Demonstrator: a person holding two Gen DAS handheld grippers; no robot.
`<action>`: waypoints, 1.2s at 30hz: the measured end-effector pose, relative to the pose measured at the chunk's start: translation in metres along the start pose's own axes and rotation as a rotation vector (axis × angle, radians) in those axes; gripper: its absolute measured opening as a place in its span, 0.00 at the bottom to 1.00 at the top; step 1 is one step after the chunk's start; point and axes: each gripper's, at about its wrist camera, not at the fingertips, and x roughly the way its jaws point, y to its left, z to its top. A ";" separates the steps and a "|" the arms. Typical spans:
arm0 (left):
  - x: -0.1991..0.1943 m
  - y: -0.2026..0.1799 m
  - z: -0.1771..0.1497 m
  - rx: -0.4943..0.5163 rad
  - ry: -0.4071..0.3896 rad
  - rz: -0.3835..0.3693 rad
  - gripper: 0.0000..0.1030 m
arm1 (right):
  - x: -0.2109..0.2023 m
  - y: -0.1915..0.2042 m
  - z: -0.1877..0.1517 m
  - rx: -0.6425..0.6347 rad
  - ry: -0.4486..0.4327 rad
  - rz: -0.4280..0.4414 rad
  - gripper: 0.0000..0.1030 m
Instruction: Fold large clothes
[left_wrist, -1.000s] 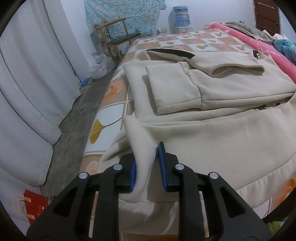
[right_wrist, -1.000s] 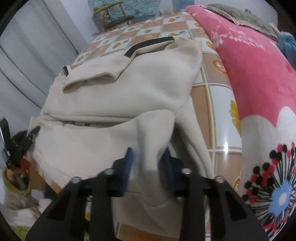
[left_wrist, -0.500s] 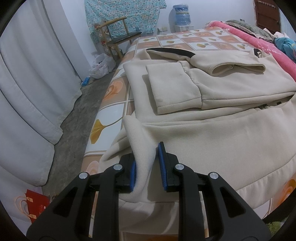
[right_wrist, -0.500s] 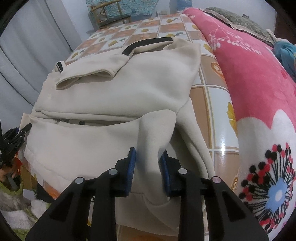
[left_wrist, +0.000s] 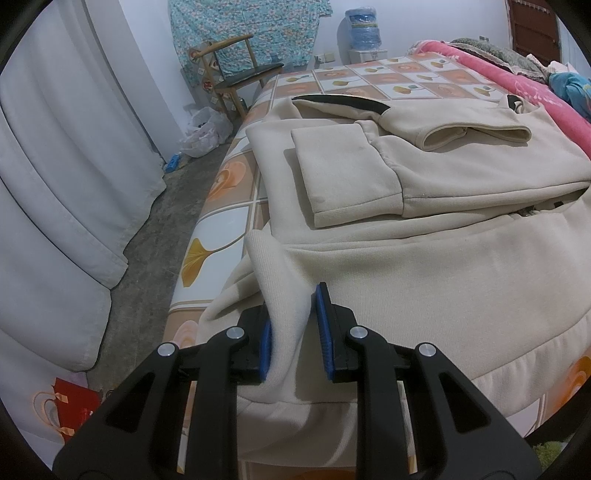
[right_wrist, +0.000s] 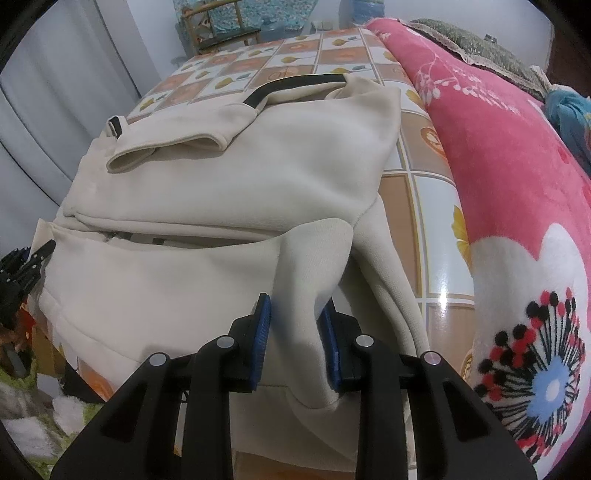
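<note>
A large cream hoodie (left_wrist: 424, 184) lies on the bed, sleeves folded across its body, its dark-lined hood at the far end. My left gripper (left_wrist: 293, 332) is shut on a raised fold of the hoodie's bottom hem at its left corner, near the bed's front edge. In the right wrist view the same hoodie (right_wrist: 240, 166) fills the middle. My right gripper (right_wrist: 295, 336) is shut on a raised fold of the hem at its right corner. The left gripper's black frame (right_wrist: 18, 269) shows at the far left.
The bed has a tiled orange-and-white sheet (left_wrist: 229, 221). A pink flowered blanket (right_wrist: 517, 203) lies along its right side. White curtains (left_wrist: 55, 166) and bare floor are to the left; a wooden chair (left_wrist: 236, 77) and a water bottle (left_wrist: 364, 27) stand beyond.
Both grippers still hold the hem. The right gripper has moved forward a little and the fabric in it stands higher. The left view has hardly shifted.
</note>
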 end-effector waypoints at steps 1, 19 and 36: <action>0.000 0.000 0.000 0.000 0.000 0.000 0.20 | 0.000 0.000 0.000 0.000 0.000 -0.001 0.26; -0.056 0.023 -0.013 -0.030 -0.162 -0.023 0.05 | -0.062 0.009 -0.021 0.009 -0.175 0.024 0.05; -0.112 0.097 0.093 -0.147 -0.466 -0.181 0.05 | -0.133 -0.004 0.091 0.003 -0.499 0.149 0.05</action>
